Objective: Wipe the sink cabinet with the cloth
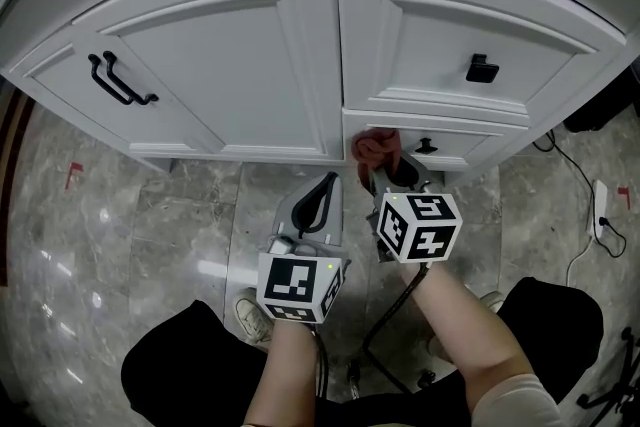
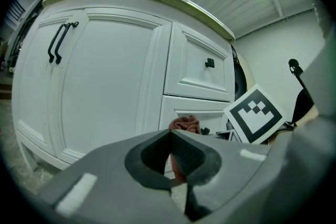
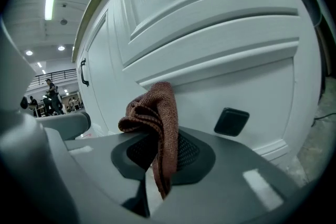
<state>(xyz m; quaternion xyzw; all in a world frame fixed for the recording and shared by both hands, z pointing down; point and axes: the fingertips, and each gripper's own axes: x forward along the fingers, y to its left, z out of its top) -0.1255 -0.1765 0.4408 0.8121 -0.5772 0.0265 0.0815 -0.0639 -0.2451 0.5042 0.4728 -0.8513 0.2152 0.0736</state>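
The white sink cabinet (image 1: 240,65) fills the top of the head view. A reddish-brown cloth (image 1: 376,147) is pressed against the left end of the low drawer (image 1: 465,144), beside its black knob (image 1: 427,146). My right gripper (image 1: 386,167) is shut on the cloth; in the right gripper view the cloth (image 3: 155,115) bunches above the jaws and a strip hangs down between them, close to the drawer front (image 3: 247,86). My left gripper (image 1: 325,191) hangs shut and empty just left of it, short of the cabinet. From the left gripper view the cloth (image 2: 184,124) shows past my left gripper (image 2: 171,135).
The left door carries two black bar handles (image 1: 120,81); the upper drawer has a square black knob (image 1: 481,69). A cable and white power strip (image 1: 600,205) lie on the grey marble floor (image 1: 150,225) at right. A shoe (image 1: 250,315) stands below the grippers.
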